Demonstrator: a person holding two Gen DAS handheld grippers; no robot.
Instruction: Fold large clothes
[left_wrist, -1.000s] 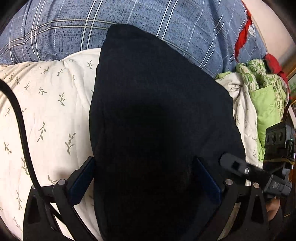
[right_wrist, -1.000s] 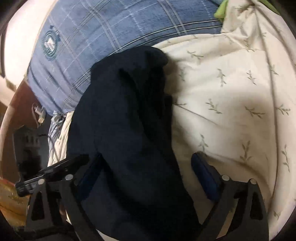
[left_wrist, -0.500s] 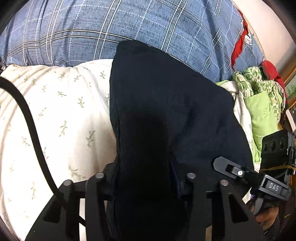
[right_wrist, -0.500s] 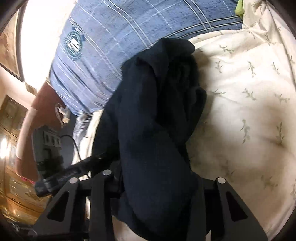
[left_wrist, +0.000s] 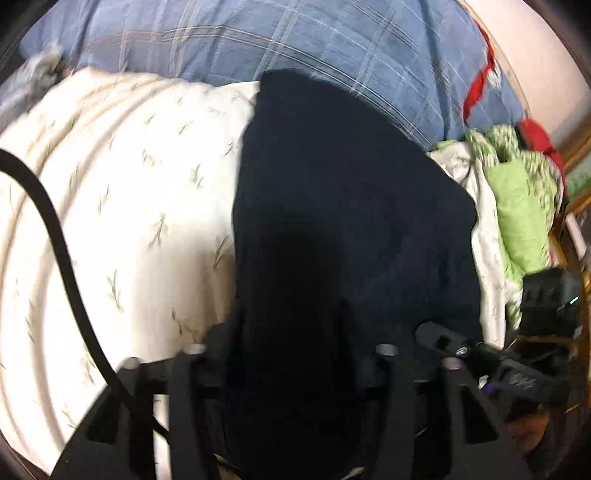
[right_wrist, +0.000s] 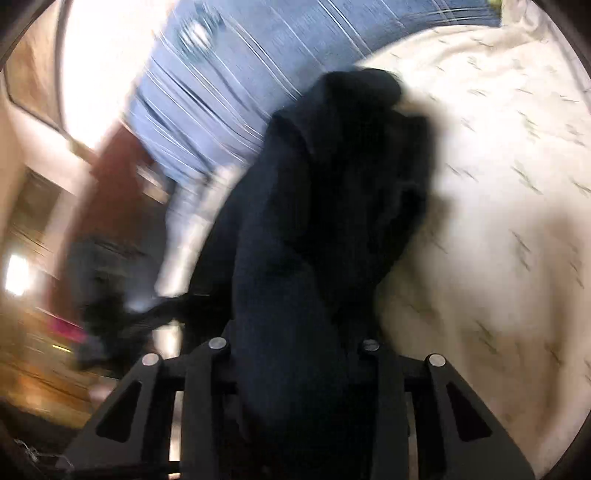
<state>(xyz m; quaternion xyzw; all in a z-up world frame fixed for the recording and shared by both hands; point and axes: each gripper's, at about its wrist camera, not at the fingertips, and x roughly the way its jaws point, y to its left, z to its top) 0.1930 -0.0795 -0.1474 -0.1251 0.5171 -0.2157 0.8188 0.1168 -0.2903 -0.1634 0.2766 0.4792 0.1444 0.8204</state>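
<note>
Comparing this with a second ago, I see both of my tools have gone from spread wide around the near edge of the dark garment to clamped on it. The left gripper has its fingers drawn together with the navy cloth bunched between them, and the right gripper is pinched on its own fold of the same cloth.

Taking the cream leaf-print quilt as my landmark: the garment lies along the quilt's right side in the left view, its far end reaching up to the blue plaid bedding beyond the quilt. A green bundle sits further right, past the garment. A black cable trails across the quilt's near left part.

Through the right camera the cloth rises off the quilt in a crumpled hump, and the whole frame is streaked with blur, so I judge I am lifting and swinging that end now. That tells me the grasp step is done and the fold itself has begun; I cannot tell yet where the lifted edge should land.
</note>
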